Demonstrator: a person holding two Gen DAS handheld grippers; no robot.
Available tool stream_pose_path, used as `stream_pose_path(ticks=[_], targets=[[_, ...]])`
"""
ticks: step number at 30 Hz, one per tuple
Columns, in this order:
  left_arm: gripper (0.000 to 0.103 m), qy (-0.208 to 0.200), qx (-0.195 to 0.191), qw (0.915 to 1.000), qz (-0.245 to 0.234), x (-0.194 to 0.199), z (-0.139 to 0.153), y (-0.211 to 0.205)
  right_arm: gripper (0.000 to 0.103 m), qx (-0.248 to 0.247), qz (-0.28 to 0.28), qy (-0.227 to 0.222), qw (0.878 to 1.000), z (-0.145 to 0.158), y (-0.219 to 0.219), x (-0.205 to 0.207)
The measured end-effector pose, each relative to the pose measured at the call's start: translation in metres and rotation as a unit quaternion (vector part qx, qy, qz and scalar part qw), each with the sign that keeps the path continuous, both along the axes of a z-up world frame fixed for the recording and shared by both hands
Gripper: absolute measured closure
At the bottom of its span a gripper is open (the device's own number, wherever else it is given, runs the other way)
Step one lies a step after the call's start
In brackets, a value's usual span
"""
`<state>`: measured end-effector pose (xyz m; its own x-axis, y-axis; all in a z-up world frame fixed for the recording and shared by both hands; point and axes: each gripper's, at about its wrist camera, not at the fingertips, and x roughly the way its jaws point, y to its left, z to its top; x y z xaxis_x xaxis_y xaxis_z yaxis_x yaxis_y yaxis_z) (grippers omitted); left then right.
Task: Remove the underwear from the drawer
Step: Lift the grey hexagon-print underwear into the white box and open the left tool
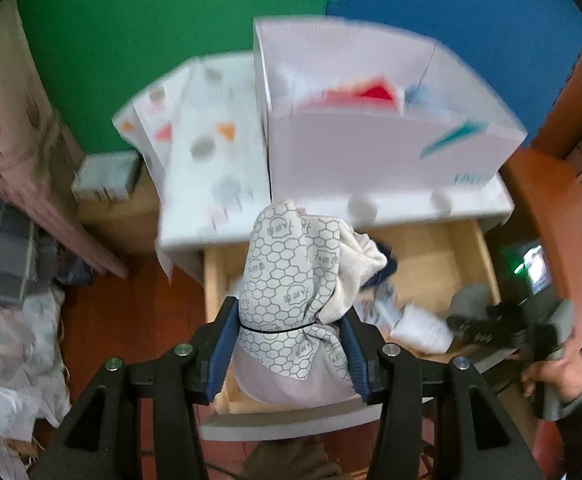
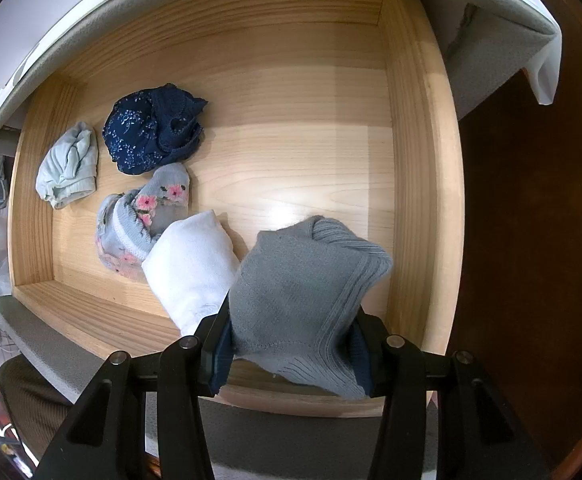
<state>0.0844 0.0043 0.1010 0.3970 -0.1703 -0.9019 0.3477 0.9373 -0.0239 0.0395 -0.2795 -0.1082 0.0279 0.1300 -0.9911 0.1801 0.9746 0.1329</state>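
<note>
In the left wrist view my left gripper (image 1: 289, 344) is shut on a bundle of underwear with a grey honeycomb print (image 1: 291, 280), held above the open wooden drawer (image 1: 423, 264). My right gripper (image 2: 293, 344) points down into the drawer (image 2: 291, 128) and is shut on a folded grey knit piece (image 2: 307, 288). The left view shows that right gripper (image 1: 503, 330) low at the drawer's right end, with a hand (image 1: 559, 372) on it. On the drawer floor lie a white roll (image 2: 193, 268), a grey floral piece (image 2: 147, 216), a navy floral piece (image 2: 151, 132) and a pale blue piece (image 2: 69, 168).
A white cabinet top (image 1: 219, 184) with coloured shapes carries a white box (image 1: 371, 128) behind the drawer. Green (image 1: 151, 20) and blue (image 1: 471, 8) wall mats stand at the back. Folded fabrics (image 1: 7, 240) are piled at the left. A brown wooden curve (image 1: 551, 216) runs along the right.
</note>
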Motion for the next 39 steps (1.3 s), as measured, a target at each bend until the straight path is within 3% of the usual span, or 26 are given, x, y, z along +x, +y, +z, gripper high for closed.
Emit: stream_pose_path(ticks=[8,12,17,24,33,39], targets=[[0.054,-0.103,-0.003,0.9946,-0.003,0.027,0.105,-0.008,0.057,-0.003,0.002,-0.001,1.000,0.000,0.004,0.001],[0.054,-0.121,0.006,0.9926,0.001,0.051,0.123,-0.016,0.057,0.001,-0.002,-0.003,1.000,0.000,0.003,0.001],[0.054,-0.116,-0.009,0.9932,0.003,0.088,0.110,-0.039,0.057,-0.002,0.000,-0.003,1.000,0.001,0.002,0.002],[0.053,-0.095,0.001,0.9954,-0.007,0.130,0.060,-0.082,0.057,-0.003,0.003,-0.003,1.000,0.003,0.001,0.002],[0.053,-0.076,0.033,0.9965,-0.015,0.158,0.017,-0.115,0.057,-0.001,0.009,-0.004,1.000,0.003,0.005,0.003],[0.051,-0.077,0.038,0.9963,-0.004,0.162,0.006,-0.118,0.057,0.003,0.011,-0.004,1.000,0.004,0.005,0.003]])
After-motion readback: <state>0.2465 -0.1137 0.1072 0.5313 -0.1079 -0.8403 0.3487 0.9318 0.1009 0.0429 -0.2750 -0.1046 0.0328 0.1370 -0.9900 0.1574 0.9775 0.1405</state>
